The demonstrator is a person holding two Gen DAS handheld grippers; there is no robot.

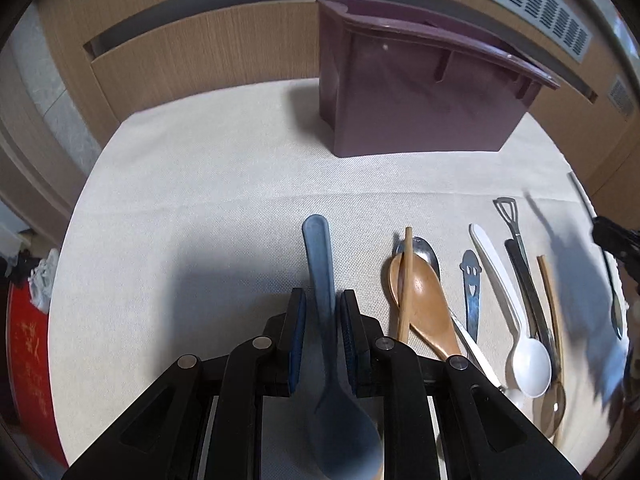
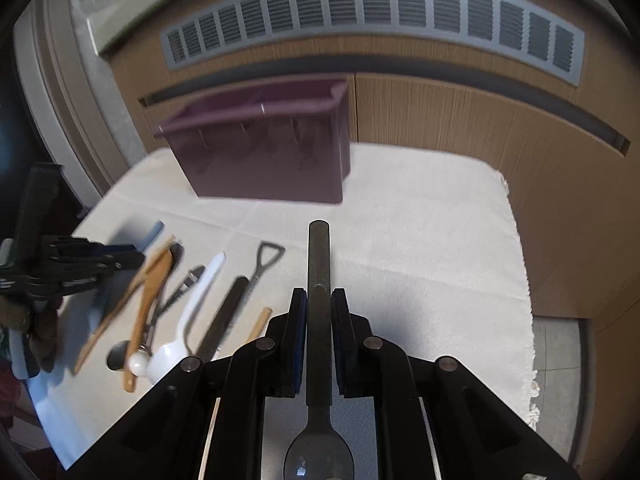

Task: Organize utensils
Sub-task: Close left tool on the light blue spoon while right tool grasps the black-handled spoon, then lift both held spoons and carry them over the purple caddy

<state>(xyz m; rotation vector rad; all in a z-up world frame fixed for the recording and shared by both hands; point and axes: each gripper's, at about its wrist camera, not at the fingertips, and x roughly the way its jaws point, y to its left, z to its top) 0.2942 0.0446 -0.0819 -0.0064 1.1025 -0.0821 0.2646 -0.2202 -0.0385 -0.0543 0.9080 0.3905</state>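
Observation:
My left gripper (image 1: 323,300) is shut on a blue spoon (image 1: 320,264), handle pointing forward, bowl back under the camera. My right gripper (image 2: 319,300) is shut on a dark grey metal spoon (image 2: 319,256), handle forward, held above the cloth. A purple utensil holder (image 1: 416,92) stands at the far side of the table; it also shows in the right wrist view (image 2: 268,148). A row of loose utensils lies on the cloth: a brown wooden spoon (image 1: 424,300), a chopstick (image 1: 406,280), a white plastic spoon (image 1: 516,320) and a shovel-handled metal utensil (image 1: 516,232).
A cream cloth (image 1: 200,200) covers the table. Wooden cabinet panels (image 2: 460,120) and a grey vent grille (image 2: 360,4) stand behind it. A red object (image 1: 28,352) sits off the left edge. The cloth's fringed right edge (image 2: 528,360) drops to the floor.

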